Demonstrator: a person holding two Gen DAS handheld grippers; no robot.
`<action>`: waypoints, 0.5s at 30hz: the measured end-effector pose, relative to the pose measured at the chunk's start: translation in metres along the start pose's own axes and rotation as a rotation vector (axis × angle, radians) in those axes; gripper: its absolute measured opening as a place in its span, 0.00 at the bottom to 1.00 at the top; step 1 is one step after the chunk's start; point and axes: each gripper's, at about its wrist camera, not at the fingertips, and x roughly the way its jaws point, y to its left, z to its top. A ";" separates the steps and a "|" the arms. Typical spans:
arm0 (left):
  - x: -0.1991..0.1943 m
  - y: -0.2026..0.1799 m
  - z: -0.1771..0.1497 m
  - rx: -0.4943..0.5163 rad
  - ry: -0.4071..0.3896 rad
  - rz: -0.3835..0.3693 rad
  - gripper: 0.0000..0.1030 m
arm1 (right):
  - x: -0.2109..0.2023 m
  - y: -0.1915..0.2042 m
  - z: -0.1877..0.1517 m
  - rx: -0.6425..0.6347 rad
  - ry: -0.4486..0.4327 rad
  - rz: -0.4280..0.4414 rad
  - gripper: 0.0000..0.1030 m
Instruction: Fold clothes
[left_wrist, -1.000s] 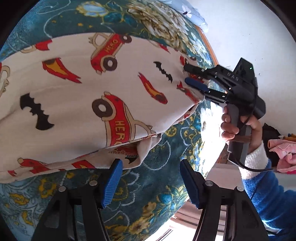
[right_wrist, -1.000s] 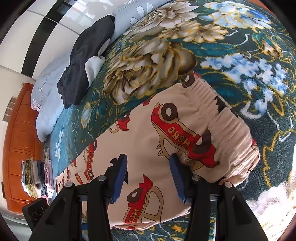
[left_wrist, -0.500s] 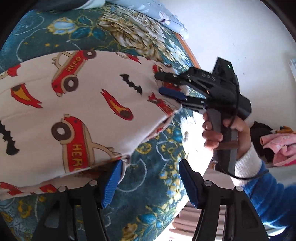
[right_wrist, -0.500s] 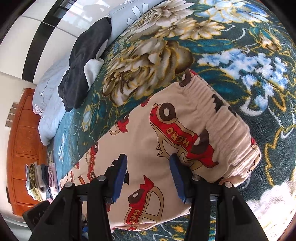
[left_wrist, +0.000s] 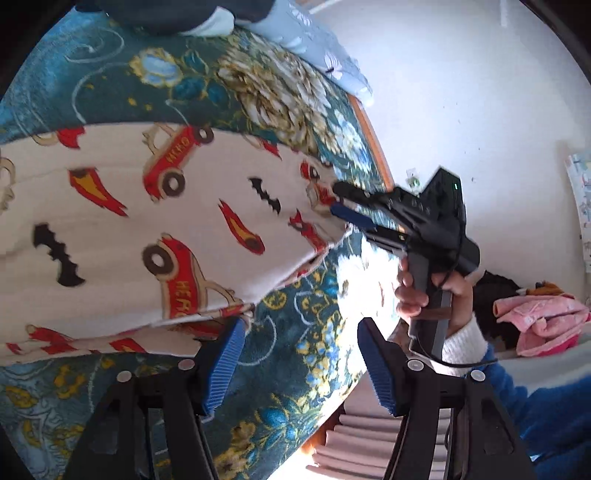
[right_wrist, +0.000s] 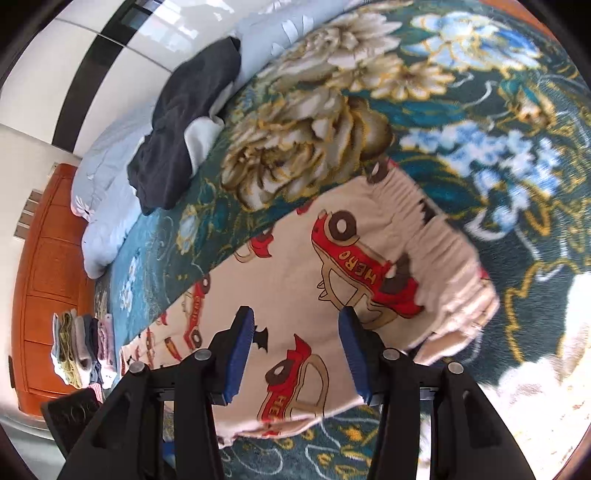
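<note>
Nearest in the left wrist view, the left gripper (left_wrist: 297, 360) is hovering with its blue-padded jaws spread wide and holding nothing, just off the near hem of the cream cotton trousers printed with red cars and black bats (left_wrist: 155, 236). The trousers are lying flat on the teal floral plush blanket (left_wrist: 295, 387) that is covering the bed, already doubled lengthwise, since a second printed layer is peeking out under the near edge. The right gripper (right_wrist: 295, 350) is hanging over the gathered waistband end, its jaws parted and empty too. By this judgement the cross folds are remaining.

Counted: one pair of trousers and two grippers. Farther off, one dark navy garment (right_wrist: 184, 122) is lying crumpled on the pale blue quilt (right_wrist: 107, 206), seemingly waiting its turn. One stack of folded clothes (right_wrist: 81, 347) is sitting at the far left.
</note>
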 end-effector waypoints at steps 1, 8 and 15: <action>-0.007 0.003 0.004 -0.018 -0.033 0.019 0.66 | -0.009 -0.004 -0.001 0.014 -0.021 -0.005 0.48; -0.020 0.031 0.027 -0.155 -0.124 0.127 0.66 | -0.034 -0.036 -0.009 0.136 -0.046 -0.111 0.48; 0.037 0.004 -0.011 0.010 0.054 0.234 0.66 | -0.010 -0.058 -0.011 0.285 -0.029 -0.084 0.48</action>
